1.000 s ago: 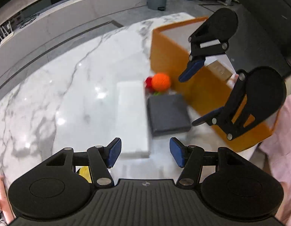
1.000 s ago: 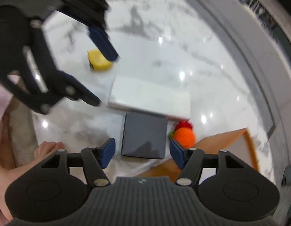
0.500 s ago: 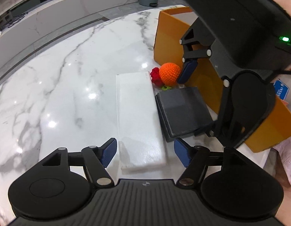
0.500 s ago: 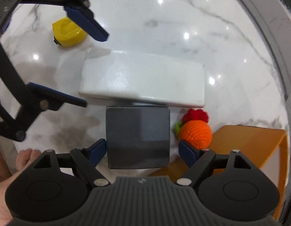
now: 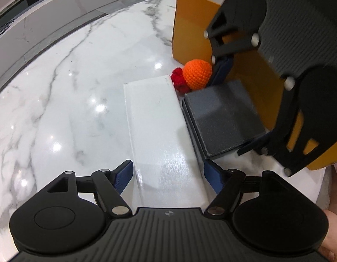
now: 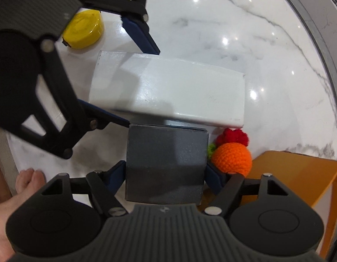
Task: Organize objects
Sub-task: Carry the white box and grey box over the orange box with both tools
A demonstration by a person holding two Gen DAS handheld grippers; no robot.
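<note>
The dark grey box (image 6: 166, 163) lies flat on the white marble desk (image 5: 70, 91), its near edge cut off under the body of the right hand-held gripper (image 6: 166, 175). That gripper's blue fingers (image 6: 115, 175) stand either side of the box and its jaws are closing; whether the pads already press the box's sides is hard to make out. The long white box (image 6: 168, 91) lies just beyond it at 12 o'clock in the right wrist view, apparently touching it along one edge. The left hand-held gripper (image 5: 168, 174) straddles one end of the white box with its jaws opening, and the pads (image 5: 124, 174) stand clear of the box's sides. That end of the box is hidden under the gripper body.

At 3 o'clock of the grey box in the right wrist view sits an orange crocheted ball (image 6: 231, 158) with a red crocheted piece (image 6: 233, 136) and a green bit (image 6: 211, 148) against it; what the three make together is unclear. A yellow round object (image 6: 85, 30) lies at 10 o'clock, partly hidden by the left gripper.

One orange open box (image 5: 194, 35) stands at 1 o'clock in the left wrist view; its inside is mostly blocked by the right gripper, so its contents cannot be told.

Two flat boxes, one yellow object, one orange container. Bare toes (image 6: 29, 180) show at the lower left of the right wrist view
</note>
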